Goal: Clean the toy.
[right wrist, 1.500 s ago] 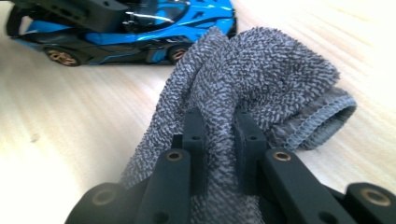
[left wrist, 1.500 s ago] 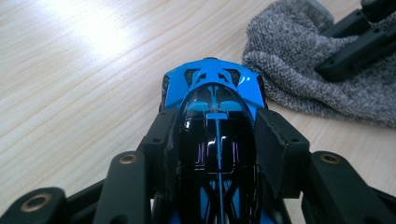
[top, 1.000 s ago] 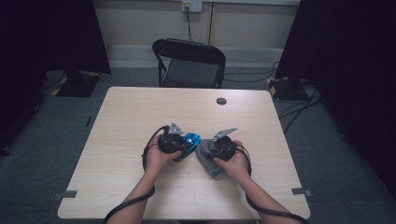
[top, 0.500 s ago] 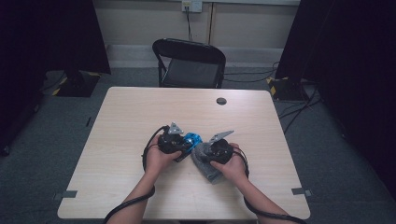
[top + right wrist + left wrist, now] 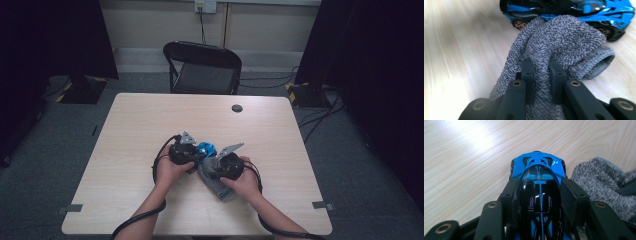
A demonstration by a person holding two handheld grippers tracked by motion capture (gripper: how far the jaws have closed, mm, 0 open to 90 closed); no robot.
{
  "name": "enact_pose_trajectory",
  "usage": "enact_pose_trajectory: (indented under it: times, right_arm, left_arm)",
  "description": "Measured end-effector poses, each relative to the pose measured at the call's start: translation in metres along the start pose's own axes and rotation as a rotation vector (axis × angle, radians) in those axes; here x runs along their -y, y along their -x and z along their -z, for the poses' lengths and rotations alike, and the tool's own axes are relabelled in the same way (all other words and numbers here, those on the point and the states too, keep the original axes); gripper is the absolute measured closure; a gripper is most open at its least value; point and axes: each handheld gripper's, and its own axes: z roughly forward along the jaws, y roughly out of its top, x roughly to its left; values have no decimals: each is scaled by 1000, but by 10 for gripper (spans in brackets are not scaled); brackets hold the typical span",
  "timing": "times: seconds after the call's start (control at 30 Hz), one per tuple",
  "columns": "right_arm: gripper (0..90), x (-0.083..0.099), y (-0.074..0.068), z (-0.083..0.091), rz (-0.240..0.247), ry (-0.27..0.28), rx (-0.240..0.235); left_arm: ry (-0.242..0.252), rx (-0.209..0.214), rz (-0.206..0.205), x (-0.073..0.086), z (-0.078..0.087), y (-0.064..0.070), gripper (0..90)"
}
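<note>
table (image 5: pixel 140 125): open all round | obstacles: toy car (image 5: pixel 205 149), cloth (image 5: pixel 216 182) touching

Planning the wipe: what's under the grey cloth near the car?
The grey cloth drapes over the blue toy car's side and lies on the table; anything beneath its folds is hidden.

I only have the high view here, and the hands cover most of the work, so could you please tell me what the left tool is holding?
Observer: The left tool is shut on a blue and black toy car, one jaw against each flank, looking along its roof.
Operator: Thank you. And does the right tool have the cloth?
Observer: Yes, the right tool pinches a fold of the grey knitted cloth between its jaws.
Operator: Does the cloth reach the car?
Observer: In the right gripper view its bunched end lies against the car's side, covering part of it between the wheels.
</note>
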Motion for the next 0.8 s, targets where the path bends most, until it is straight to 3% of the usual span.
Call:
enact_pose_trajectory:
  times: [0.63,0.8]
  right_arm:
    - [772,-4,-23,-9,49,-5,-65]
    - [771,-4,-28,-10,57,-3,-101]
  left_arm:
    - [0,-2,-1,0,0,0,514]
    - [-2,-2,-2,0,0,0,514]
